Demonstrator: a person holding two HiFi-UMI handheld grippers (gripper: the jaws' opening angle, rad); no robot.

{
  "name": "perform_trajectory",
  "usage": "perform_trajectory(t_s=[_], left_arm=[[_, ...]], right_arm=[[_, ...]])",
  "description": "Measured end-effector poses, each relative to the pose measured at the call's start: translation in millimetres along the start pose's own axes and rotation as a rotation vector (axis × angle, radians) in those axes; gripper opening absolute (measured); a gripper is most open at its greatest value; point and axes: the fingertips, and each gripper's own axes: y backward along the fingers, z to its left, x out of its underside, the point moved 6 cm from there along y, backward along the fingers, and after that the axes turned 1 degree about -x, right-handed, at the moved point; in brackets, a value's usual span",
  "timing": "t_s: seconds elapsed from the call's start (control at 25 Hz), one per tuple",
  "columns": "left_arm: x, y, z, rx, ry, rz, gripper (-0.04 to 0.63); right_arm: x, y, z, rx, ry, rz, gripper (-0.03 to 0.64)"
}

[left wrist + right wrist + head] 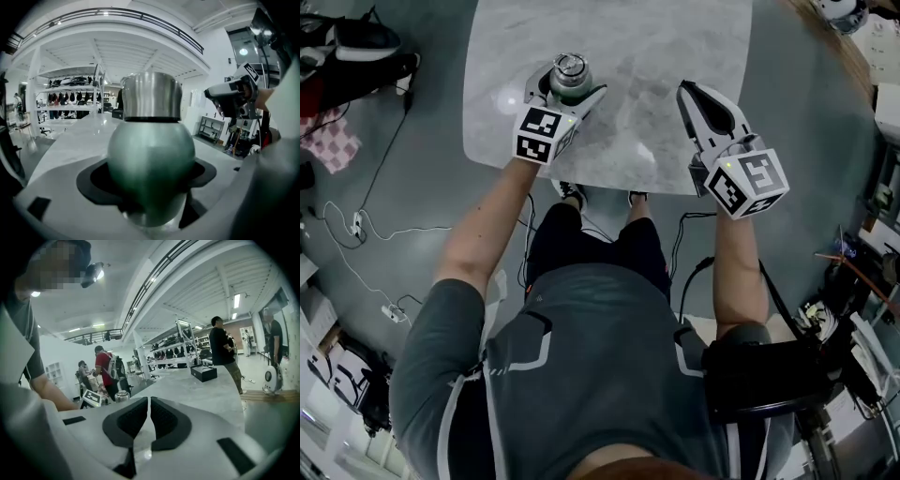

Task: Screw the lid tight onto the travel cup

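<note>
Green cup (151,154), steel lid (151,96) on top, gripped round belly by left tool (568,86) at table's (675,37) 9 o'clock side. Right tool (148,416) pinched together, empty, well apart at cup's 3 o'clock. Judged: cup rigid, smooth, rounded, likely slippery under twist. Lid's straight wall best taken, belly clamped firmly.

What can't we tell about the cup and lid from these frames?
- How tight the lid is: threads hidden under it, every view.
- Whether the travel cup base touches the table: left tool covers it in head view, cup's bulge in left gripper view.
- Right gripper view: cup too small.
</note>
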Motion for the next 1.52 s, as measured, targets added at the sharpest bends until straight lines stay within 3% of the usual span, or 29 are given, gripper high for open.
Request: perform_trajectory(t_s=[0.48, 0.68, 1.0, 1.36, 1.52], left_arm=[[27, -34, 21, -0.013, 0.039, 0.019, 0.402], [27, -34, 13, -0.014, -0.044, 0.018, 0.402], [48, -30, 12, 0.012, -0.152, 0.146, 0.402], [50, -15, 14, 0.133, -0.013, 0.149, 0.408], [54, 10, 14, 0.129, 0.016, 0.141, 0.408]], right_arm=[[31, -8, 4, 0.043, -0.040, 0.048, 0.043], [33, -3, 6, 0.052, -0.035, 0.045, 0.043], [31, -4, 20, 0.057, -0.035, 0.045, 0.043], [16, 3, 32, 0.105, -0.024, -0.006, 0.044], [8, 12, 36, 0.145, -0.031, -0.023, 0.044]])
